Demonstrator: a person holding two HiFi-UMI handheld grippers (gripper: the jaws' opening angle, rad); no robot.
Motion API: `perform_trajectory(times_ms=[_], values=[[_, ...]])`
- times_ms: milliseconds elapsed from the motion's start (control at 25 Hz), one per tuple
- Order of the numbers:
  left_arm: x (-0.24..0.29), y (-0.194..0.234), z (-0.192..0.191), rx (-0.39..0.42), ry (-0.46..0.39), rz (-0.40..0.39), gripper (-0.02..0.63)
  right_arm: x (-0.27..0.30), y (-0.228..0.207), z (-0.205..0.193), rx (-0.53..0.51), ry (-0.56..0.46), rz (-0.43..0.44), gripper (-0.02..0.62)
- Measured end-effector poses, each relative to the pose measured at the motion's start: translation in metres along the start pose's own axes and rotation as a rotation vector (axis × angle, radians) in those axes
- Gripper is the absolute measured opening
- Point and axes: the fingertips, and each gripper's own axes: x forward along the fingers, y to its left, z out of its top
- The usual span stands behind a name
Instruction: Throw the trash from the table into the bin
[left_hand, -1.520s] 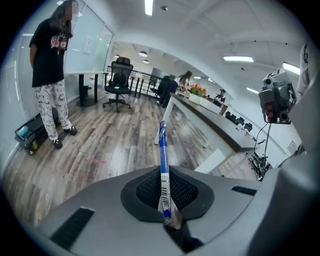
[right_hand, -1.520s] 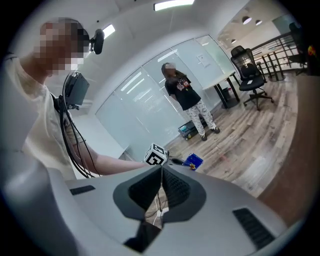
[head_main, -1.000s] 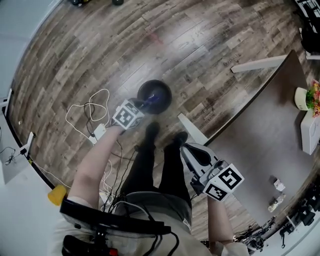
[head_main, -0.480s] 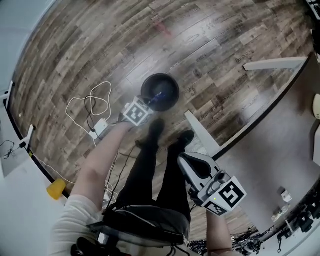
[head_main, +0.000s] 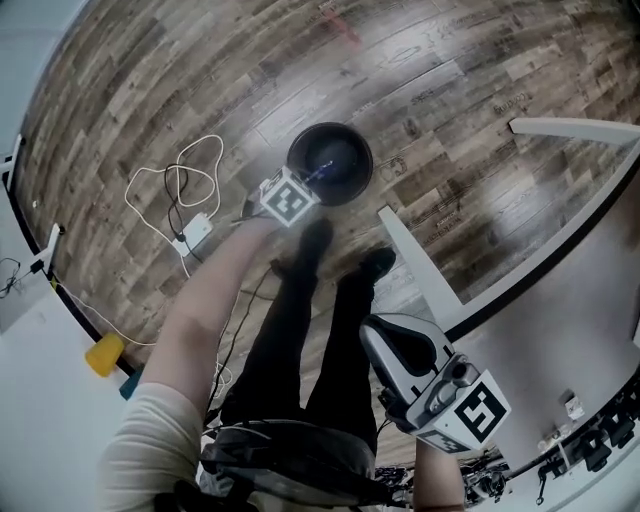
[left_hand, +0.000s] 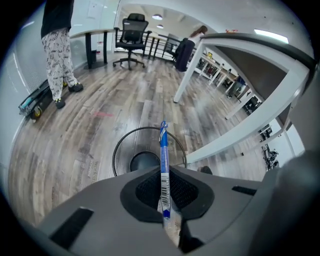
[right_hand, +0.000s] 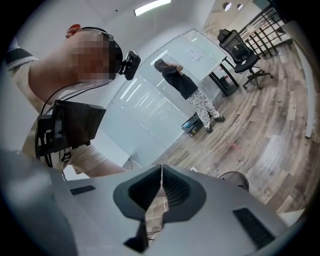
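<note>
One round black bin (head_main: 362, 150), thin wire rim and dark solid base, stands on a grey-brown plank floor (head_main: 150, 90). Two tongs. Left tongs (left_hand: 163, 172) pinched on one slim blue pen (left_hand: 162, 142) with a barcode label; the pen sticks out toward the bin mouth. Right tongs (right_hand: 160, 174) pressed together, nothing between them, beside one smooth white-legged desk (head_main: 590, 330)
</note>
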Motion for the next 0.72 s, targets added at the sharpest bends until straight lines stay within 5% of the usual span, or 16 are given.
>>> perform_trajectory(times_ms=[360, 720], values=[[0.037, 0.018, -0.015, 0.062, 0.085, 0.037, 0.018, 0.014, -0.005, 0.001, 0.030, -0.008, 0.017, 0.020], [0.038, 0.021, -0.026, 0.010, 0.086, 0.024, 0.087, 0.009, -0.006, 0.005, 0.054, -0.041, 0.025, 0.020]])
